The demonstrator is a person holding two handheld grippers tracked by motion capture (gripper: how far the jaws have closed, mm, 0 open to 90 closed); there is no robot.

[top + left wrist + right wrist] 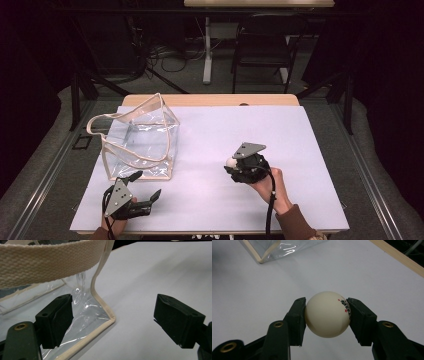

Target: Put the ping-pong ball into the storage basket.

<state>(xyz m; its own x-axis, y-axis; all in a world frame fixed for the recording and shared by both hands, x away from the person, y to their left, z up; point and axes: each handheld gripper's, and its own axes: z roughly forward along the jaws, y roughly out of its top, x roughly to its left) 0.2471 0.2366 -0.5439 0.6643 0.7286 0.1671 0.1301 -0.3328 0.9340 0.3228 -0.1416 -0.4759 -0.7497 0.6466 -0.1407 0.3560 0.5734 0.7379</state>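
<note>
A clear plastic bag (142, 142) with cream fabric trim and a strap stands on the left part of the white table top. Its lower corner (110, 320) lies close in front of my left gripper (112, 320), which is open, one jaw near the clear wall and the other over bare table. In the high view that left gripper (147, 187) sits just below the bag. My right gripper (327, 315) is shut on a cream ping-pong ball (327, 314) with dark print and red stars. From above, the ball (230, 162) shows at the right gripper's tip, right of the bag.
The white table top (300, 150) has a wooden edge (210, 100) at the back. A dark chair (262, 47) and a table leg with cables stand on the floor beyond it. Metal frame rails run along both sides.
</note>
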